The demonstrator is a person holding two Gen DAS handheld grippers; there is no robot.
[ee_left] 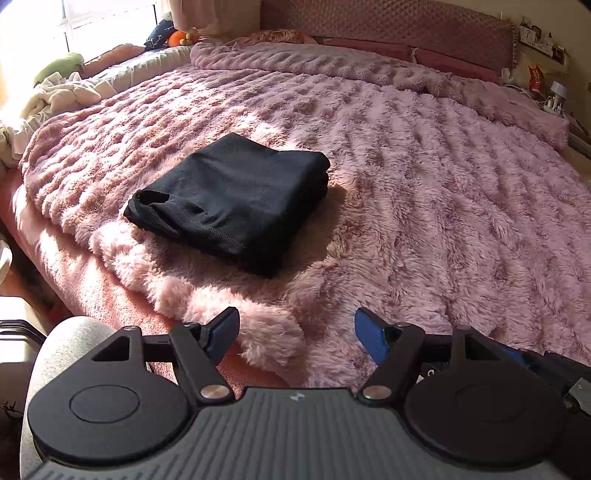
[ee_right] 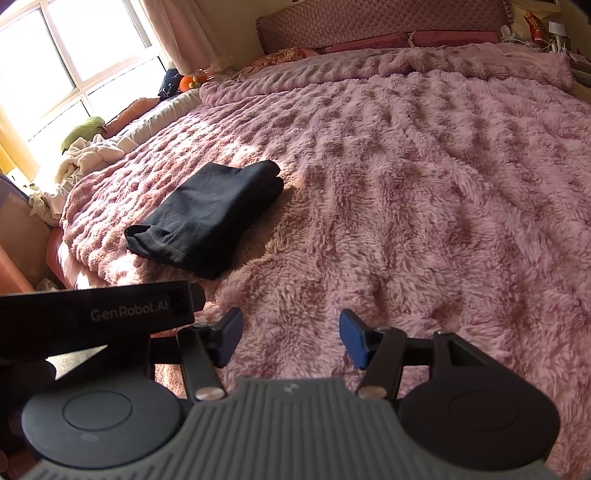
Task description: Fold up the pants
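Observation:
The black pants (ee_left: pixel 229 199) lie folded into a compact rectangle on the fluffy pink blanket (ee_left: pixel 424 206), near the bed's left front edge. They also show in the right wrist view (ee_right: pixel 207 218), to the left of centre. My left gripper (ee_left: pixel 295 332) is open and empty, held back from the pants above the blanket's front edge. My right gripper (ee_right: pixel 290 336) is open and empty, further right and also apart from the pants. The body of the left gripper (ee_right: pixel 96 317) shows at the left of the right wrist view.
A heap of light clothes (ee_left: pixel 55 99) and a green plush (ee_left: pixel 59 66) lie at the far left by the window. Pillows and a headboard (ee_left: pixel 388 22) stand at the back. A cluttered nightstand (ee_left: pixel 546 85) is at the far right. My grey-clad knee (ee_left: pixel 59 354) is at the lower left.

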